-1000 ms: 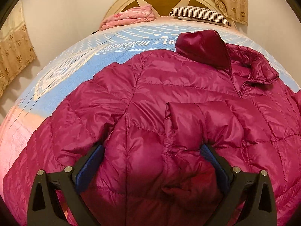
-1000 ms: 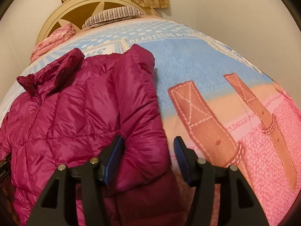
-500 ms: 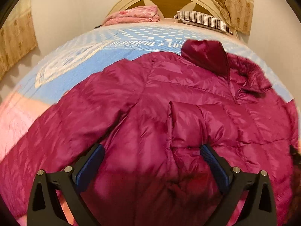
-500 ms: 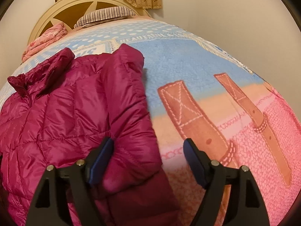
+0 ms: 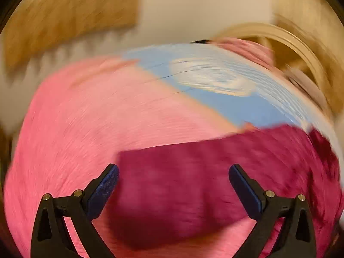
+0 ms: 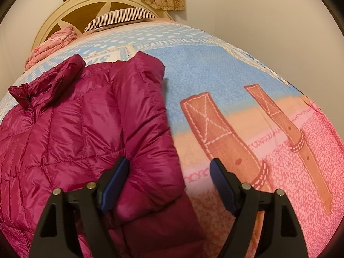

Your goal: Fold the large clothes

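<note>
A magenta quilted puffer jacket [image 6: 86, 118] lies front-up on the bed, its collar toward the headboard. One sleeve [image 6: 146, 107] is folded down along the jacket's right edge. My right gripper [image 6: 169, 161] hangs open over that sleeve's lower part; the left pad is beside the fabric and the right pad is over the blanket. The left wrist view is heavily blurred. There my left gripper [image 5: 173, 168] stands wide open above a flat magenta part of the jacket [image 5: 236, 146], and nothing is pinched.
A fleece blanket [image 6: 215, 81] in blue, orange and pink covers the bed. A striped pillow [image 6: 120, 18] and a folded pink quilt [image 6: 53, 43] lie by the cream headboard [image 6: 71, 10]. Curtains [image 5: 64, 17] and walls lie beyond the bed.
The left gripper swung fast to the left, from over the jacket's chest to its outer edge, rolling as it went. The right gripper's jaws widened around the folded sleeve and stayed put.
</note>
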`<state>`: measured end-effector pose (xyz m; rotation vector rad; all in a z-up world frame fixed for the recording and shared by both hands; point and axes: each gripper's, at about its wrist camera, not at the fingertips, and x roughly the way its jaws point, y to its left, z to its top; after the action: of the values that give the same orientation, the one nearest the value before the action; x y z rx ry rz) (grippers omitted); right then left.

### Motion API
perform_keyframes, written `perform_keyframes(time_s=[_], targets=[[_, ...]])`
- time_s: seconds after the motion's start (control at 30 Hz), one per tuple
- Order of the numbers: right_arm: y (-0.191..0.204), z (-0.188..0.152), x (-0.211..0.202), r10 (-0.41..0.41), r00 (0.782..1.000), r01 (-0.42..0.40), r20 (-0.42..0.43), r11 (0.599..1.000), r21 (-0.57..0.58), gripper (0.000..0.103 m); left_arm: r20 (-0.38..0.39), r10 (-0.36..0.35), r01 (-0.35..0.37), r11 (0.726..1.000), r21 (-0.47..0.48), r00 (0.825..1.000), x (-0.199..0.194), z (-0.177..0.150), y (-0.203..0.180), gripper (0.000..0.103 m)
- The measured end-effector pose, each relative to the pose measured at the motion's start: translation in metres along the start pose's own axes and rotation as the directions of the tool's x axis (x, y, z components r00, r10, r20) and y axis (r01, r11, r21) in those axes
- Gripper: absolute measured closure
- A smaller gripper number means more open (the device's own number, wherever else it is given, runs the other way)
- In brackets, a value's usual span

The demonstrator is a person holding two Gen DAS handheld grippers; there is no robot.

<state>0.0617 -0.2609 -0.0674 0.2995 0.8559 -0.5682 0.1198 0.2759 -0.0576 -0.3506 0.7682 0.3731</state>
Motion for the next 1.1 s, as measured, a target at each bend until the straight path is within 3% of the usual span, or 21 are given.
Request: perform_keyframes(time_s=[0.07, 0.13, 0.3, 0.37, 0.43, 0.6, 0.7, 0.73, 0.8, 0.93, 1.0, 1.1], targets=[[0.000, 0.000, 0.000, 0.000, 1.000, 0.000, 0.000, 1.000, 0.000, 0.023, -0.041, 0.041, -0.044, 0.994, -0.100, 0.998, 0.009, -0.003, 0.029, 0.001], [0.000, 0.000, 0.000, 0.003, 1.000, -0.003, 0.000, 1.000, 0.002, 0.022, -0.056, 0.030, -0.038, 0.990, -0.135, 0.998, 0.012, -0.011, 0.037, 0.001], [0.000, 0.000, 0.000, 0.001, 1.000, -0.001, -0.002, 1.000, 0.000, 0.022, -0.134, 0.013, -0.026, 0.995, -0.097, 0.991, 0.030, -0.031, 0.019, 0.001], [0.000, 0.001, 0.000, 0.002, 1.000, -0.002, -0.003, 1.000, 0.003, 0.021, -0.099, 0.041, -0.049, 0.996, -0.080, 0.994, 0.026, -0.037, 0.013, 0.001], [0.000, 0.001, 0.001, 0.003, 1.000, -0.003, -0.003, 1.000, 0.006, 0.021, -0.095, 0.024, -0.030, 0.997, -0.066, 0.995, 0.023, -0.042, 0.006, 0.003], [0.000, 0.001, 0.001, 0.004, 1.000, -0.004, -0.004, 1.000, 0.007, 0.020, -0.071, 0.059, -0.063, 0.996, -0.057, 0.996, 0.021, -0.041, 0.004, 0.032], [0.001, 0.001, 0.001, 0.004, 1.000, -0.004, -0.004, 1.000, 0.009, 0.020, -0.064, 0.072, -0.076, 0.996, -0.050, 0.995, 0.020, -0.039, 0.010, 0.056], [0.001, 0.001, 0.001, 0.004, 1.000, -0.004, -0.004, 1.000, 0.009, 0.020, -0.057, 0.062, -0.064, 0.997, -0.047, 0.996, 0.019, -0.037, 0.013, 0.066], [0.001, 0.000, 0.001, 0.004, 1.000, -0.004, -0.004, 1.000, 0.011, 0.020, -0.032, 0.041, -0.042, 0.998, -0.039, 0.999, 0.011, -0.032, 0.011, 0.075], [0.001, 0.000, 0.001, 0.003, 1.000, -0.003, -0.004, 1.000, 0.010, 0.020, 0.021, 0.007, -0.007, 1.000, 0.011, 1.000, -0.006, -0.018, -0.005, 0.082], [0.002, 0.001, 0.001, 0.004, 1.000, -0.003, -0.004, 1.000, 0.010, 0.020, 0.062, -0.043, 0.040, 0.998, 0.046, 0.997, -0.024, -0.012, -0.022, 0.083], [0.001, 0.000, 0.001, 0.003, 1.000, -0.003, -0.005, 1.000, 0.009, 0.020, 0.122, -0.162, 0.145, 0.980, 0.137, 0.979, -0.054, -0.001, -0.066, 0.092]])
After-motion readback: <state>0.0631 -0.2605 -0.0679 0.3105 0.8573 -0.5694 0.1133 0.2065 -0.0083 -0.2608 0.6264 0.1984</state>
